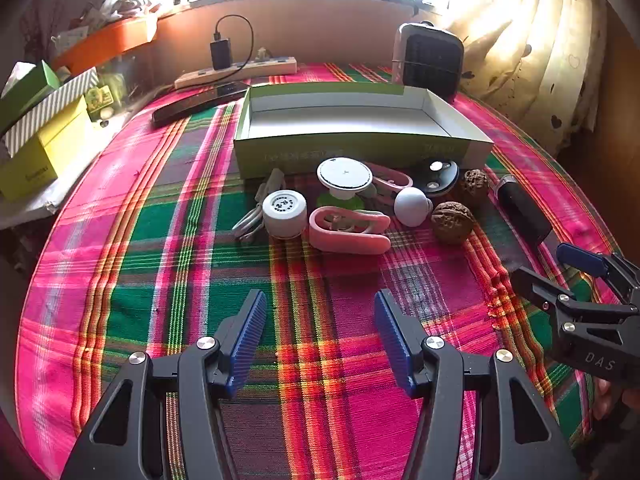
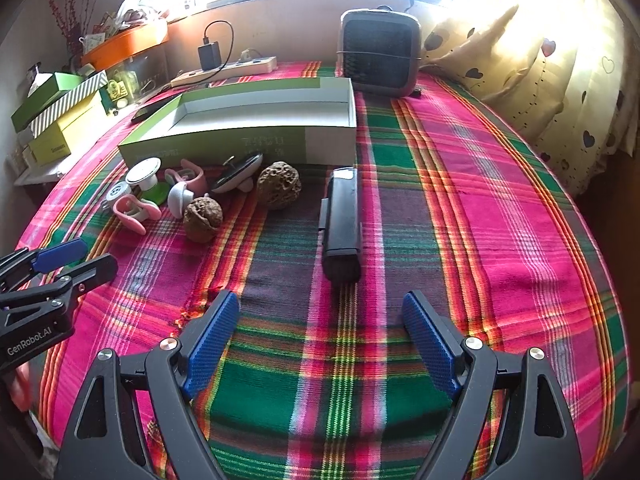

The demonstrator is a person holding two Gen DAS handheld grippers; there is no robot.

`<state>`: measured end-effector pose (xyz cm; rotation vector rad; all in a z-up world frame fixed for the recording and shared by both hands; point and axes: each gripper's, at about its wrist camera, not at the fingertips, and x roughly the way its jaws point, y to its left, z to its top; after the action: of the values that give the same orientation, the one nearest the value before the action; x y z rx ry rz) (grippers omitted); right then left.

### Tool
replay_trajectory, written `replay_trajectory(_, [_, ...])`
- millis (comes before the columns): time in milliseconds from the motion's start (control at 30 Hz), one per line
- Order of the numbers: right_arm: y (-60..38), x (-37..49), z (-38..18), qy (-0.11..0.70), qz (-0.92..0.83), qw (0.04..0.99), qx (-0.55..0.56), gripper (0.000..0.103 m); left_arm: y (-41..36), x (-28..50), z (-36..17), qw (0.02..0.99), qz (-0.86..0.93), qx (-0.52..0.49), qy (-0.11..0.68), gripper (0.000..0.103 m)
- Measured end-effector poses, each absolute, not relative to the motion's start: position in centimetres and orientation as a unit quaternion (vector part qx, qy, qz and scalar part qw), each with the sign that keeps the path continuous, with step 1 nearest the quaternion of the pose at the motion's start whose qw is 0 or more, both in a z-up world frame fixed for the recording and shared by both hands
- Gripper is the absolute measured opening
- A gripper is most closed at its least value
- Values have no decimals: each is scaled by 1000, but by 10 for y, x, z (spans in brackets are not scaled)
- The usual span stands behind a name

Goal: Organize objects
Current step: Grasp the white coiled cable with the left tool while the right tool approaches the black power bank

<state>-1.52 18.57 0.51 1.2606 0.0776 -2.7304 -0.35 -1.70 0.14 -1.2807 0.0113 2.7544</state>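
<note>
An open green box (image 1: 360, 152) (image 2: 240, 144) with a white inside stands on the plaid tablecloth. In front of it lies a cluster: a white jar (image 1: 285, 214), a pink clip (image 1: 348, 230), a white disc (image 1: 344, 174), a white ball (image 1: 412, 206), two walnuts (image 1: 452, 222) (image 2: 278, 184) and a black rectangular device (image 2: 342, 220). My left gripper (image 1: 320, 300) hovers open, short of the pink clip, with nothing between its fingers. My right gripper (image 2: 320, 300) is open and empty just short of the black device. Each gripper shows at the edge of the other's view.
A small heater (image 1: 430, 58) stands behind the box, with a power strip (image 1: 236, 72) and a black bar (image 1: 196, 104) at the back left. Stacked boxes (image 1: 44, 148) sit off the table's left edge. A curtain (image 2: 540, 60) hangs on the right.
</note>
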Motion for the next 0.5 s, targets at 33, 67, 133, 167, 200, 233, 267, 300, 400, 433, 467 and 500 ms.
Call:
replay_trajectory(33, [187,-16,5,27,-905,63,420,84,-19,-4,2,51,905,-422,3,55])
replay_trajectory(67, [188,-17,5,28,-904,61,422,84,-21,-6,1,49,905,-423,1,55])
replay_trajectory(133, [192,-20,6,27,-903,61,425,84,-27,-8,2,45,905,-424,-5,55])
replay_trajectory(167, [194,-22,6,27,-903,58,426,84,-30,-10,2,41,904,-425,-8,55])
replay_trajectory(200, [196,-23,6,27,-902,54,427,84,-34,-11,2,37,904,-426,-12,55])
replay_trajectory(233, [198,-24,6,26,-902,51,427,84,-37,-12,2,35,904,-427,-15,55])
replay_trajectory(267, [200,-25,6,25,-902,50,428,84,-39,-14,2,32,903,-427,-18,55])
replay_trajectory(300, [201,-26,6,25,-902,49,428,84,-41,-15,2,30,903,-428,-22,55])
replay_trajectory(400, [203,-31,6,25,-901,47,431,84,-46,-20,2,25,903,-429,-25,55])
replay_trajectory(433, [203,-32,6,26,-900,47,432,84,-47,-21,2,25,902,-429,-25,55])
replay_trajectory(467, [204,-34,6,26,-900,49,432,84,-49,-23,3,27,902,-430,-26,55])
replay_trajectory(500, [205,-36,6,26,-900,50,432,84,-50,-25,3,28,902,-431,-28,55])
